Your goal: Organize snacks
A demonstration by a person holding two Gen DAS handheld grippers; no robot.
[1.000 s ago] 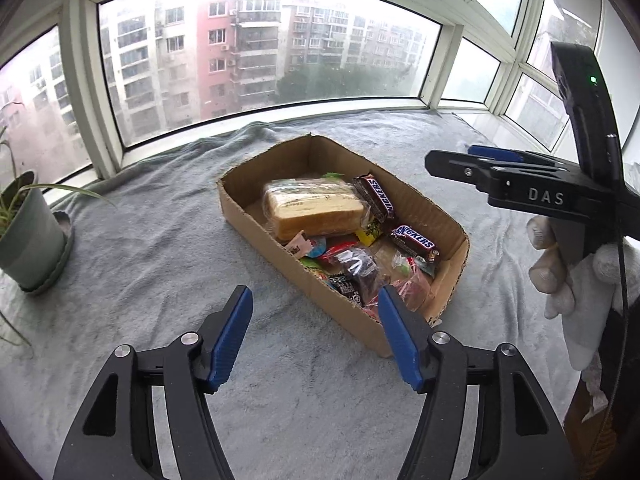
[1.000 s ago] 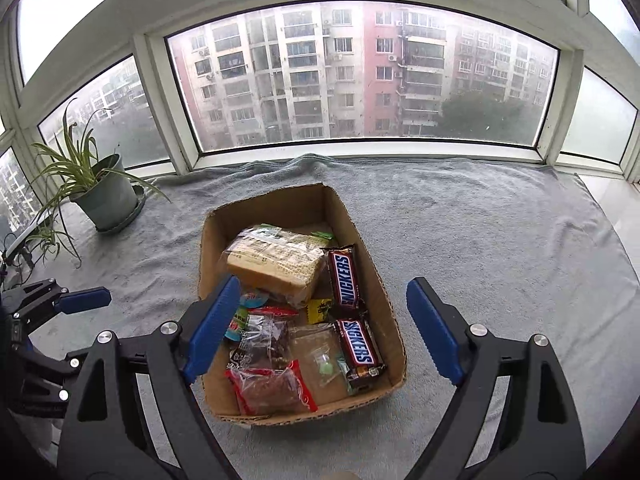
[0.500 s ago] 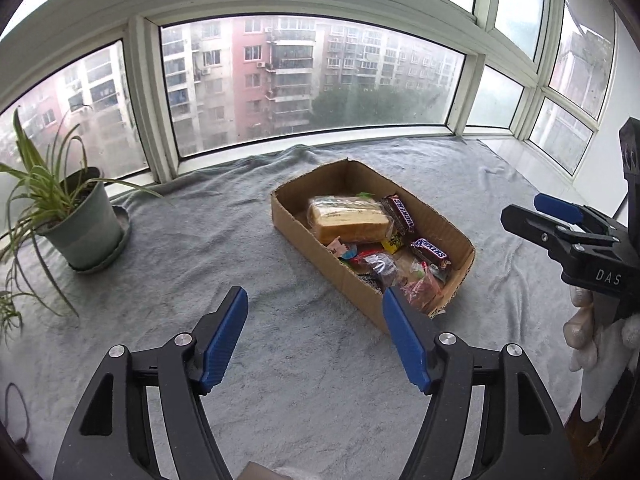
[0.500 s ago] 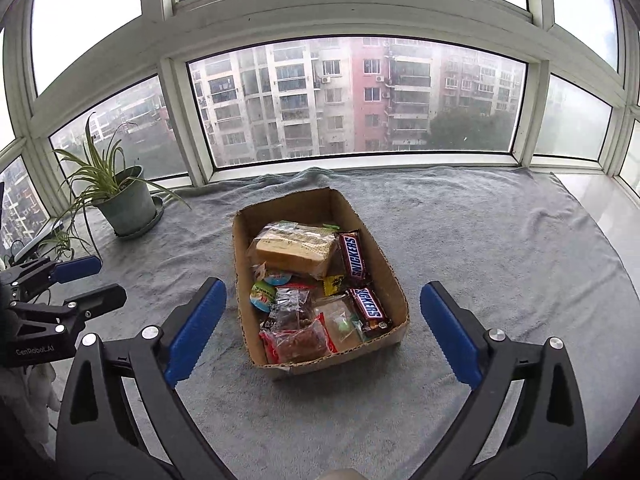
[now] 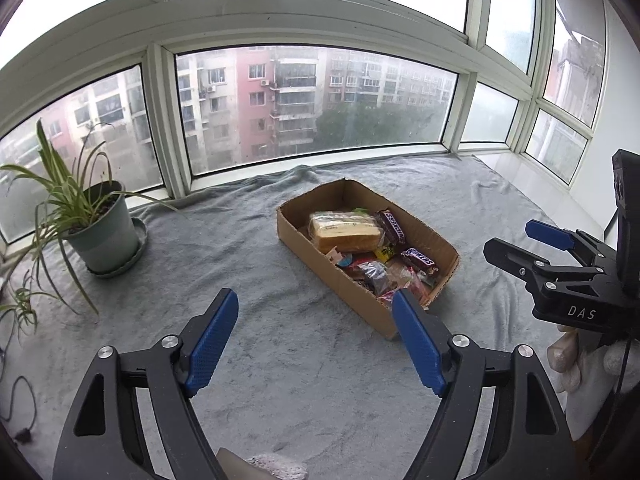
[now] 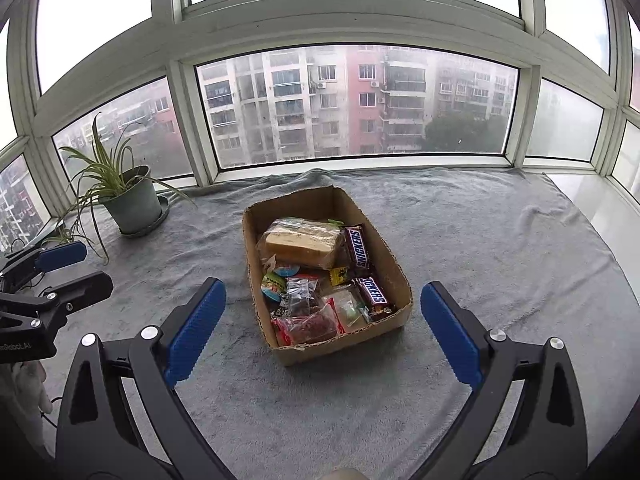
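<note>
A cardboard box (image 6: 400,264) (image 5: 296,236) on the grey blanket holds wrapped bread (image 6: 304,242) (image 5: 346,234), two Snickers bars (image 6: 357,246) (image 5: 418,258) and several small snack packets (image 6: 306,322). My left gripper (image 5: 316,340) is open and empty, back from the box's near left side. My right gripper (image 6: 322,324) is open and empty, back from the box's near end. The right gripper also shows in the left wrist view (image 5: 532,242), and the left gripper in the right wrist view (image 6: 76,268).
A potted spider plant (image 6: 128,196) (image 5: 100,228) stands at the back left by the windows. The grey blanket (image 6: 500,260) covers the sill. A bare white ledge (image 6: 600,208) lies at the far right. A black cable (image 5: 20,404) lies at the left edge.
Both grippers have pulled back and up from the box, so it looks smaller and farther. Both stayed open and empty. The box contents have not moved.
</note>
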